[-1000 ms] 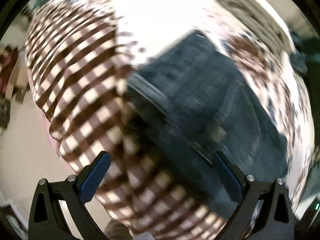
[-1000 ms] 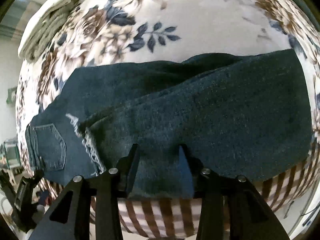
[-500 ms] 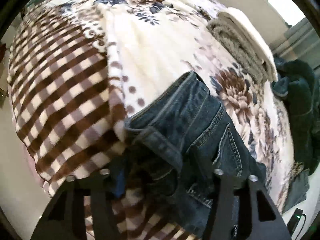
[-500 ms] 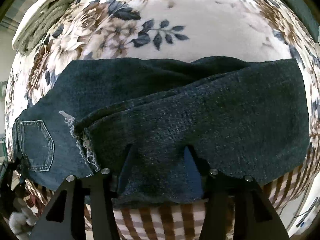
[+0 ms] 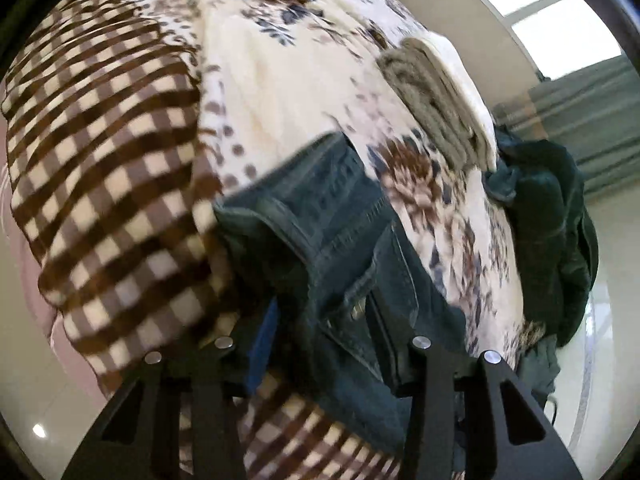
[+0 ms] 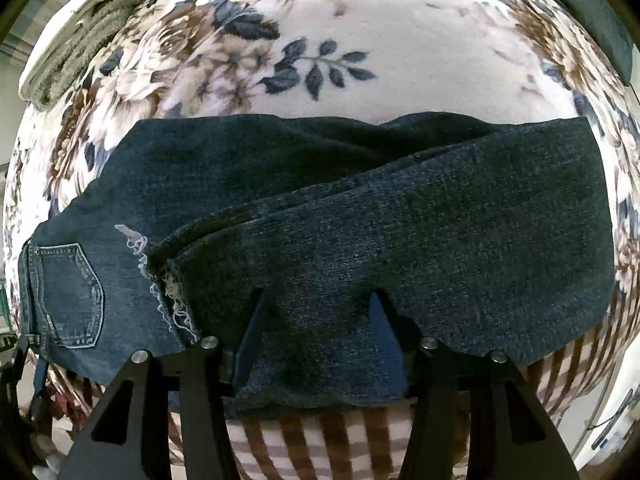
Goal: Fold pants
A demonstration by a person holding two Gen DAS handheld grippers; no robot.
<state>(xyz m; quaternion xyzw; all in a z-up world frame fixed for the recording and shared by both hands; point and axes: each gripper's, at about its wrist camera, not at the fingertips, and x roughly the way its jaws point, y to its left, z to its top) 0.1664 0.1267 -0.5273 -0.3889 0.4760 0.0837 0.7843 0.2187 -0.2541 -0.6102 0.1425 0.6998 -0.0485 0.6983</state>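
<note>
Dark blue jeans (image 6: 400, 220) lie folded across a floral blanket, one leg doubled back so its frayed hem (image 6: 168, 280) sits beside the back pocket (image 6: 70, 292). My right gripper (image 6: 315, 294) points straight down. Its fingertips rest apart on the folded leg near the front edge, and the denim between them lies flat and unpinched. In the left wrist view the jeans' waistband (image 5: 340, 220) is bunched between the fingers of my left gripper (image 5: 324, 320). Its jaws are closing on the waistband, which rises a little off the bed.
The bed's blanket is floral (image 6: 360, 20) with a brown checked border (image 5: 112, 160) hanging over the near edge. Folded grey and cream towels (image 5: 440, 100) lie at the far side. A heap of dark green clothing (image 5: 552, 240) lies beyond them. Pale floor shows below the bed.
My left jaws went from wide open to closed around the waistband, and that view tipped upward. My right jaws spread a little wider over the folded leg.
</note>
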